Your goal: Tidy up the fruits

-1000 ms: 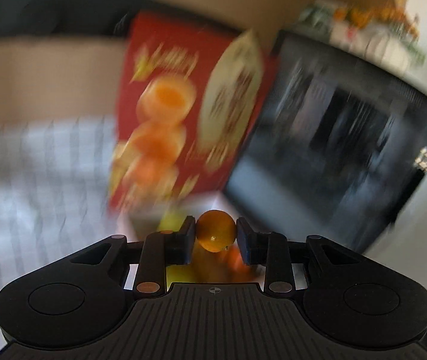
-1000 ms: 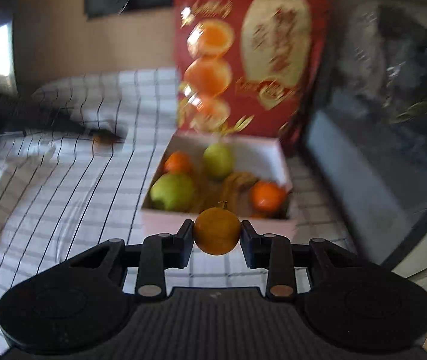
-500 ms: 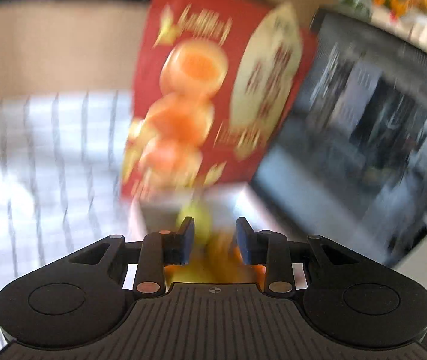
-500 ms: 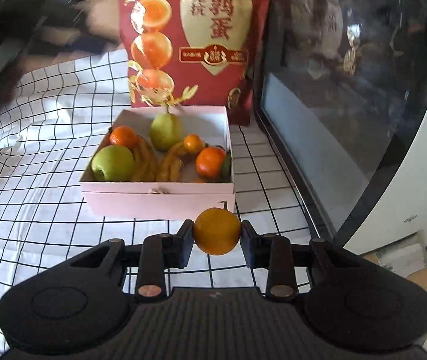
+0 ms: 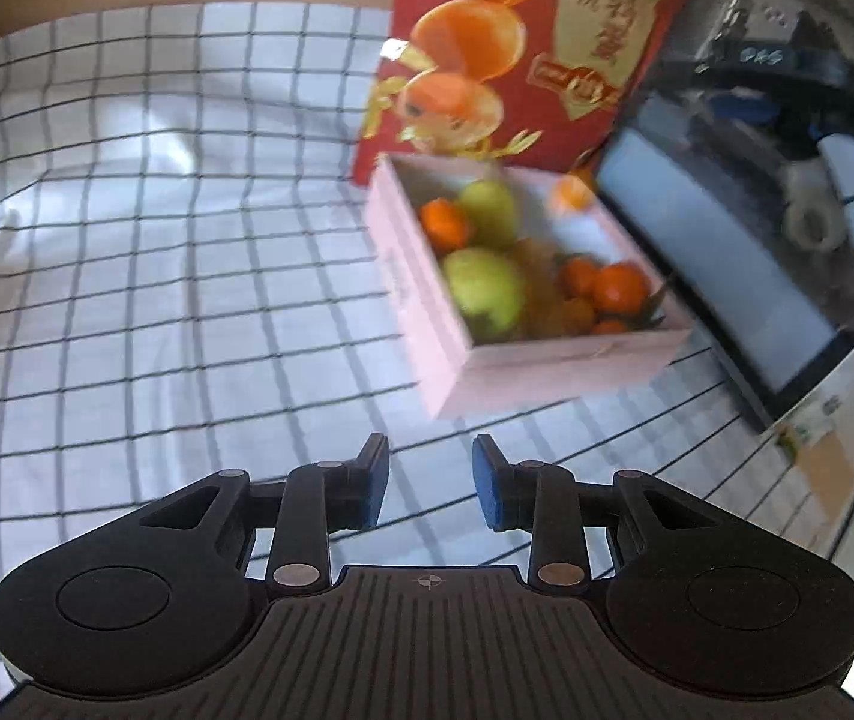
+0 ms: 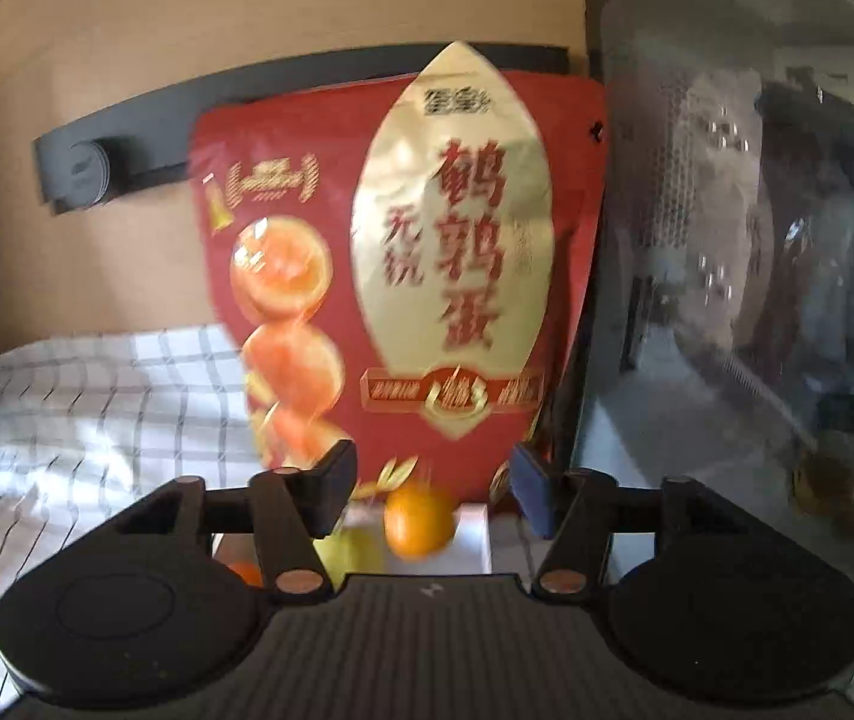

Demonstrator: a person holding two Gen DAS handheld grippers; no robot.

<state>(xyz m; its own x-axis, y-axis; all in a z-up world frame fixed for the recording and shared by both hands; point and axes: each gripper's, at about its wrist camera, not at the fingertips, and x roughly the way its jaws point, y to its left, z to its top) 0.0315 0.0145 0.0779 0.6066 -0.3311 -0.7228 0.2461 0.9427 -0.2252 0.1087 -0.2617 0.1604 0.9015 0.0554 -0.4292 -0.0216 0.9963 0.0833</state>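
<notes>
fruit filled the pink box, which sat on the checked cloth at the foot of the red pouch, beside the dark glass door: green pears, small oranges, brownish pieces. the right gripper had its jaws just parted, and the orange hung blurred below them, touching neither pad, above the box. the left gripper hovered over bare cloth, jaws at their narrowest and holding nothing.
</notes>
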